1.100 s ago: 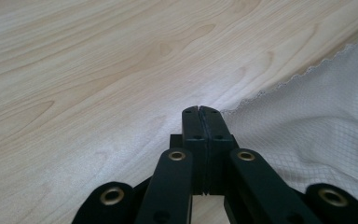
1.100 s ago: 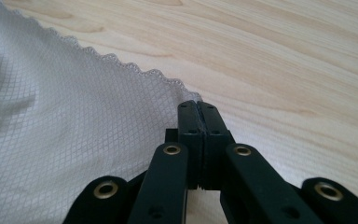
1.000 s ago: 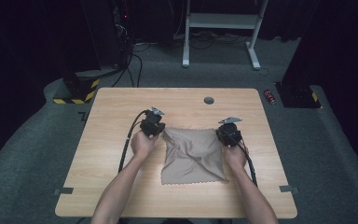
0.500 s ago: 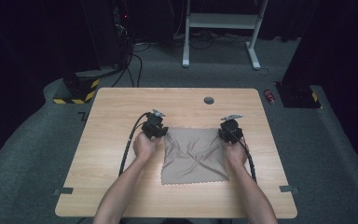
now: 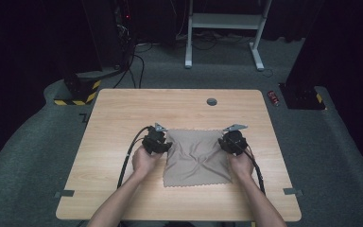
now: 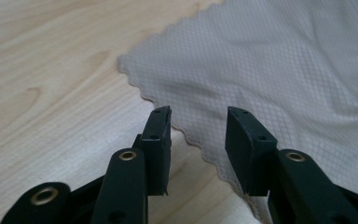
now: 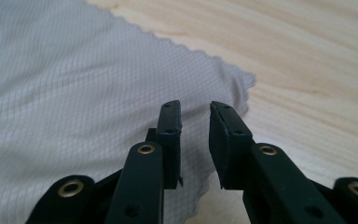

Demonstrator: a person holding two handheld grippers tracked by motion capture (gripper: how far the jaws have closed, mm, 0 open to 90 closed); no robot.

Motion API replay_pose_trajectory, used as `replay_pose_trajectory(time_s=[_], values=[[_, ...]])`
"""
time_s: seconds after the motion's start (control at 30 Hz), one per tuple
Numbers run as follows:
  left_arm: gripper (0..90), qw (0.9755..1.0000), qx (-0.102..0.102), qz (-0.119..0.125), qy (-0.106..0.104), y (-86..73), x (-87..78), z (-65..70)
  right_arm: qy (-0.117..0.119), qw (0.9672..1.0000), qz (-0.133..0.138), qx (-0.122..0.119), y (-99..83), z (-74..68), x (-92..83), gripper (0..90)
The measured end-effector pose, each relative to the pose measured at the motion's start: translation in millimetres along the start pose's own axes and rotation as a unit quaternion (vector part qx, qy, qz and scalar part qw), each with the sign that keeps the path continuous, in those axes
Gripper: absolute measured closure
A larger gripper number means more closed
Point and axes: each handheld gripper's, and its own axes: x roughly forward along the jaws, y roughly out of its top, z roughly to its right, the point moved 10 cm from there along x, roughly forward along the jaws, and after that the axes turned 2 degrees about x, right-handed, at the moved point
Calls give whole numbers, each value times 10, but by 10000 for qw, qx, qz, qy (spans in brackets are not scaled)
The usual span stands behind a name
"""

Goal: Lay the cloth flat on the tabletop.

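Observation:
A beige cloth (image 5: 196,158) with a scalloped edge lies spread and slightly creased on the wooden table (image 5: 123,113). My left gripper (image 5: 160,137) is at its far left corner and my right gripper (image 5: 230,137) at its far right corner. In the left gripper view the left gripper (image 6: 198,135) hovers over the edge of the cloth (image 6: 270,70); its jaws have just been opening, with nothing between them. In the right gripper view the right gripper (image 7: 196,135) stands over the corner of the cloth (image 7: 74,93); its jaws have also just been opening, to a narrow gap, and pinch nothing.
A round cable hole (image 5: 211,101) sits near the table's far edge. Black cables (image 5: 125,161) trail from both grippers back along the forearms. On the floor beyond the table are a red can (image 5: 274,98), a white desk frame (image 5: 222,28) and a yellow-black striped base (image 5: 78,92).
Both grippers have let go of the cloth's far corners, which now lie flat. The left hand has drawn back toward the person. The right hand has barely shifted.

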Motion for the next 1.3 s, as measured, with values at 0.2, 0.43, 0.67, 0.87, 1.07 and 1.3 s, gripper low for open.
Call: replay_pose_trajectory(time_s=[0.2,0.43,0.67,0.87,1.07,1.3], values=[[651,9999,102,-43,77,-7,67,-1,28,9999,-151,-36,-91,-19,63,745],[651,9995,199,-66,246,10,75,-122,-72,9999,-126,-30,-53,51,97,746],[537,9999,-129,-23,-31,-99,-58,-62,28,10000,5,57,-68,24,-7,696],[526,9993,-1,199,-328,-246,-320,224,254,9995,149,-76,-194,-91,-233,685],[521,9990,218,104,-376,-514,-482,508,438,9987,138,-219,-504,-254,-464,680],[537,9990,386,-78,-199,-593,-416,518,366,9990,68,-239,-590,-235,-381,730]])
